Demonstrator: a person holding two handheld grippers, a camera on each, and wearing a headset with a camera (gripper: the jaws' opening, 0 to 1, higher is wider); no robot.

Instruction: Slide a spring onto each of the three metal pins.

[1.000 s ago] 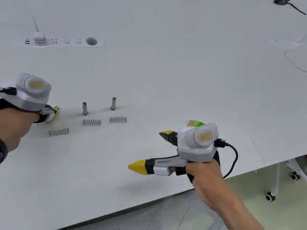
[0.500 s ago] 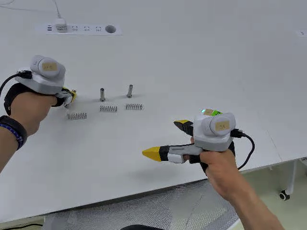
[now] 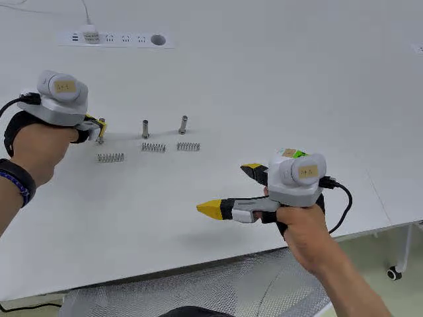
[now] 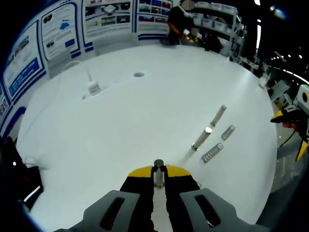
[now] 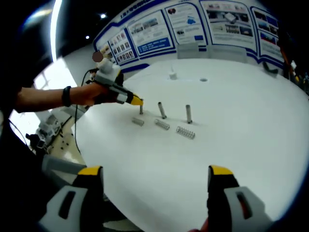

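The left gripper (image 3: 98,127) is clamped on the leftmost pin (image 4: 158,167), seemingly to steady it upright for loading. A spring (image 3: 110,157) lies unthreaded just in front of that pin. The right gripper (image 5: 155,173), jaws wide apart, hovers well clear of it, free to fetch one

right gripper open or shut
Open. The right gripper holds nothing: its yellow-tipped jaws stand wide apart, with the white table showing between them.

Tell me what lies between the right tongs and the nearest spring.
Bare tabletop separates the right tongs from the nearest spring; the head view shows it.
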